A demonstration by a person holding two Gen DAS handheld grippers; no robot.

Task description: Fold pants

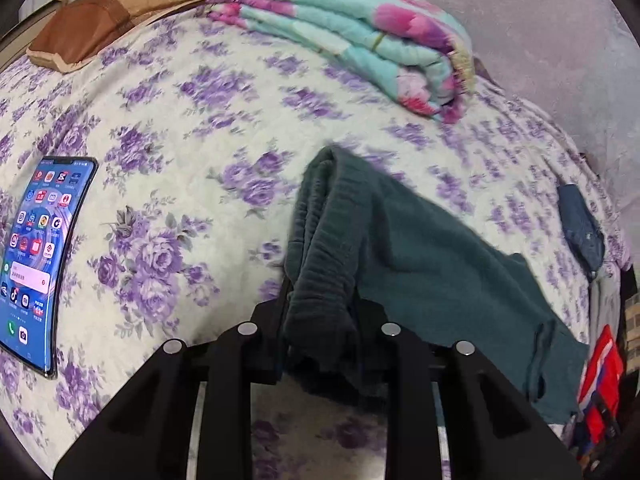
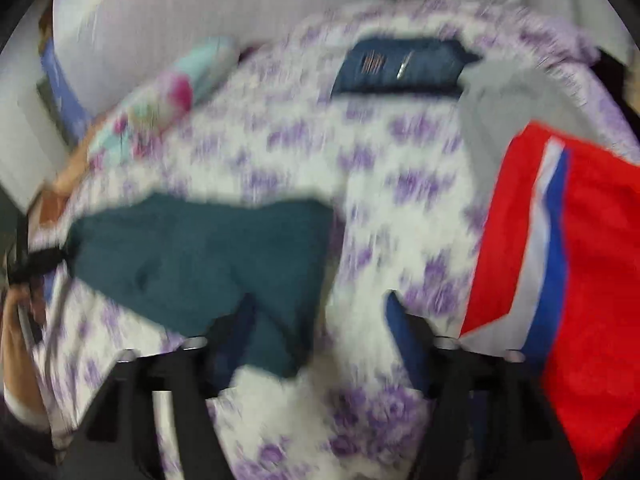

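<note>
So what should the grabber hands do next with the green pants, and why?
Probably close the right gripper on the near corner of the green pants. Its jaws stand wide apart with fabric only at one finger, while the left gripper already pinches a bunched end. Two holds could stretch the pants flat on the bedspread for folding.

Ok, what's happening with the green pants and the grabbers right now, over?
Left hand-held gripper shut on green pants, waistband bunched. Right hand-held gripper open, empty, view blurred. Red shorts lie close by.
</note>
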